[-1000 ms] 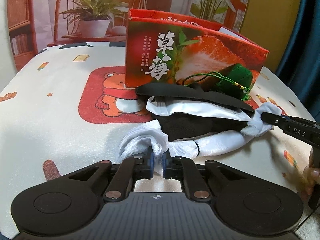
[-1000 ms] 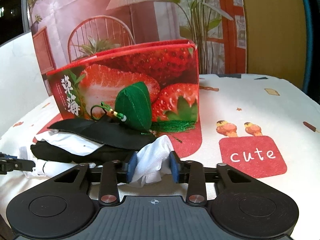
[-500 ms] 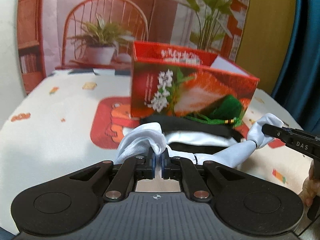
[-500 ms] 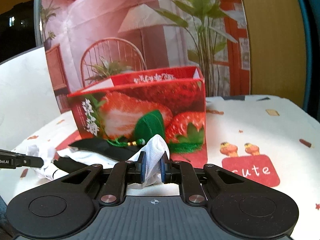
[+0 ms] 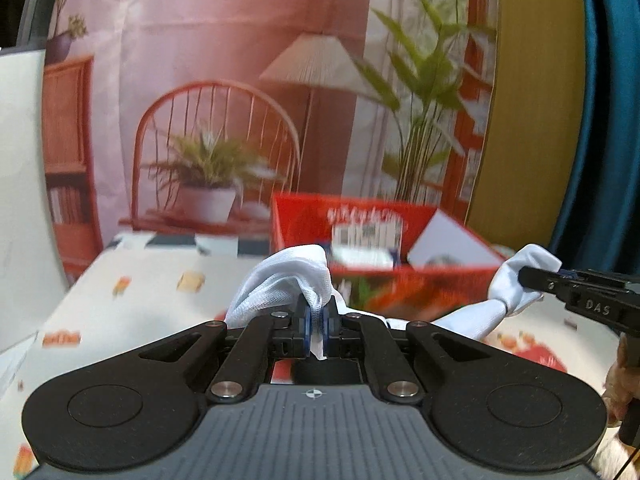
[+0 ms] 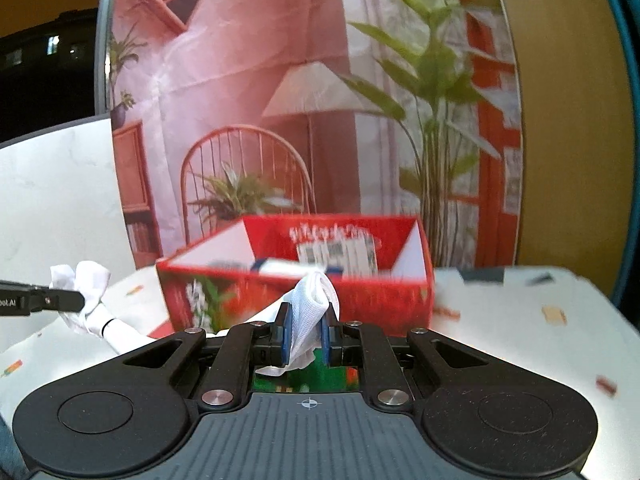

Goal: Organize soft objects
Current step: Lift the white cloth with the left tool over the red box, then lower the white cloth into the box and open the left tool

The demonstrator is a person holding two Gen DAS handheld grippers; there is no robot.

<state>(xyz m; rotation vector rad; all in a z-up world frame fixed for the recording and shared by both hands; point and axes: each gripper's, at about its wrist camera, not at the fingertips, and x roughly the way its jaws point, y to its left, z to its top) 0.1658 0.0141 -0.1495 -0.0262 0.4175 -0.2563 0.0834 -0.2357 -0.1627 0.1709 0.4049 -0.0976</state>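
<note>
I am gripping the white cloth (image 5: 288, 280) at both ends, left gripper (image 5: 318, 330) and right gripper (image 6: 306, 334) clamped on it, keeping it taut and level while carrying it over the near edge of the strawberry box (image 6: 296, 292).

"DAS" on right tool (image 5: 538, 280); red box (image 5: 400, 240) print too blurred.

The middle of the white mesh fabric garment (image 5: 288, 284) drops out of sight behind the black body of the left gripper (image 5: 318, 330). Motion blur smears the open red strawberry-printed cardboard box (image 6: 304, 280), leaving its white lettering unreadable. A green patch (image 6: 304, 378) under the right gripper (image 6: 306, 338) is too covered to identify.
</note>
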